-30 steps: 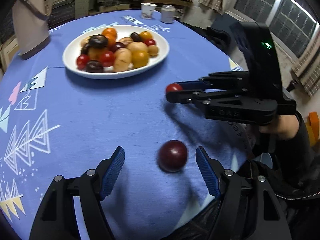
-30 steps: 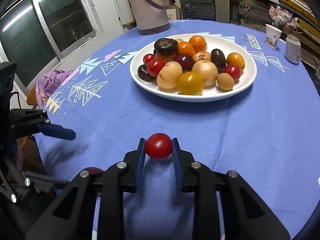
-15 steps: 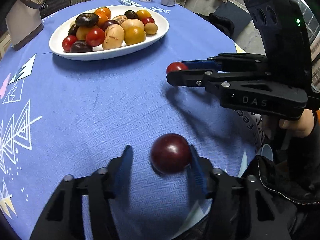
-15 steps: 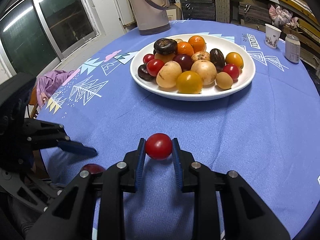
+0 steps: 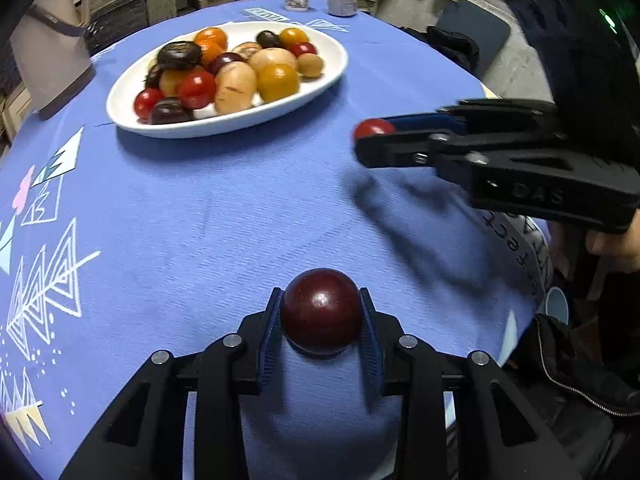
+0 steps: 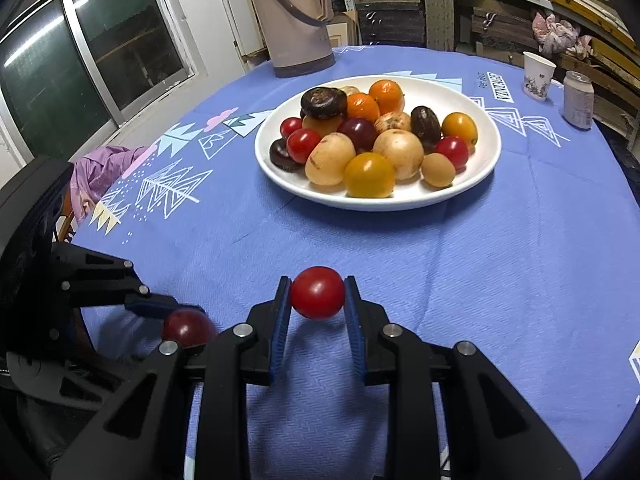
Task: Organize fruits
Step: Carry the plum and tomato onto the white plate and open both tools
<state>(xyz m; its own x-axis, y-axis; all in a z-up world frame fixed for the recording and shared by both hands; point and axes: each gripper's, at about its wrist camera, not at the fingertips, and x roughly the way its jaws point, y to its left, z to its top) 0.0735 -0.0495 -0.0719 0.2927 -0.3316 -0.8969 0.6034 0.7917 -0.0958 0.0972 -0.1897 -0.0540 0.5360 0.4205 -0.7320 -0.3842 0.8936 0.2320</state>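
A second ago the left tool (image 5: 321, 330) stood wide open with the dark red plum (image 5: 321, 310) lying loose between its pads; now the pads have closed in and press the plum from both sides. From its own camera the plum looks to be at or just off the blue worktop (image 5: 200, 216), and whether it is lifted cannot be told. The right tool (image 6: 317, 300) has not changed: it is clamped narrow on a small red tomato (image 6: 317, 292), held above the cloth with a shadow beneath it.

So both tools now carry a fruit, and no loose fruit shows on the cloth. The white plate (image 6: 480, 168), already heaped with fruit, lies well ahead of both tools; to the left tool it sits ahead and to the left, with the right tool off to its right side. The likely next step is carrying both pieces forward to the plate.
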